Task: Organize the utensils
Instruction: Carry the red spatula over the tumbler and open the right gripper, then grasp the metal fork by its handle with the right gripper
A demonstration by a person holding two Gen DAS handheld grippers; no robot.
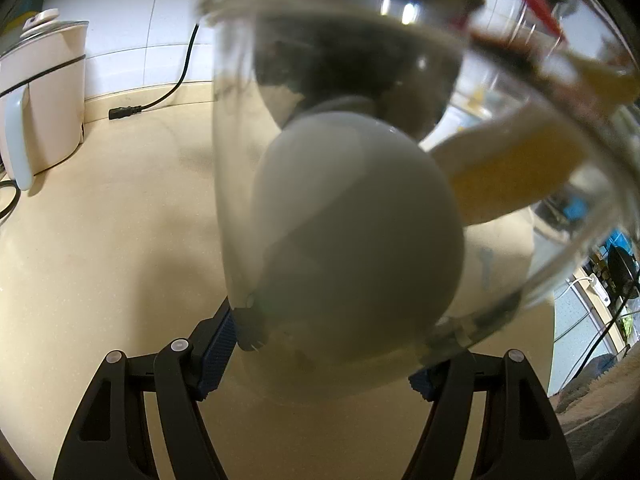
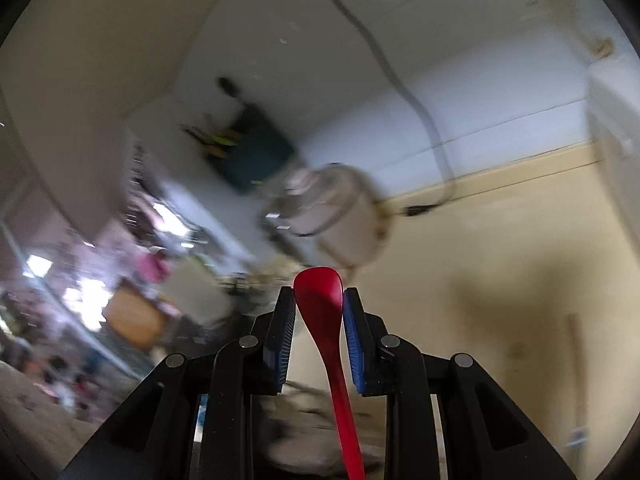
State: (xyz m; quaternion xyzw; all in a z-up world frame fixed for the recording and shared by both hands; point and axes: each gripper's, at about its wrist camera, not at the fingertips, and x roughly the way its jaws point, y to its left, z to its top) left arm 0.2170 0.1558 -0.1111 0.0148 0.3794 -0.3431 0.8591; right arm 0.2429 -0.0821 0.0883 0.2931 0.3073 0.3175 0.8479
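Both sets of jaws are gripping: a glass on the left, a spoon on the right.

The left gripper (image 1: 332, 352) has its blue-padded jaws clamped on a clear glass jar (image 1: 360, 128), tilted, with a white rounded spoon (image 1: 356, 248) and a yellowish utensil (image 1: 516, 168) inside, above the beige table (image 1: 120, 220). The right gripper (image 2: 318, 320) pinches a red plastic spoon (image 2: 320, 300) by its bowl, handle trailing back. A cream electric kettle (image 1: 44, 96) stands by the white tiled wall (image 1: 132, 12).

Left hand-held gripper (image 1: 324, 352) clamped wide, angled down; right hand-held gripper (image 2: 319, 300) clamped narrow.
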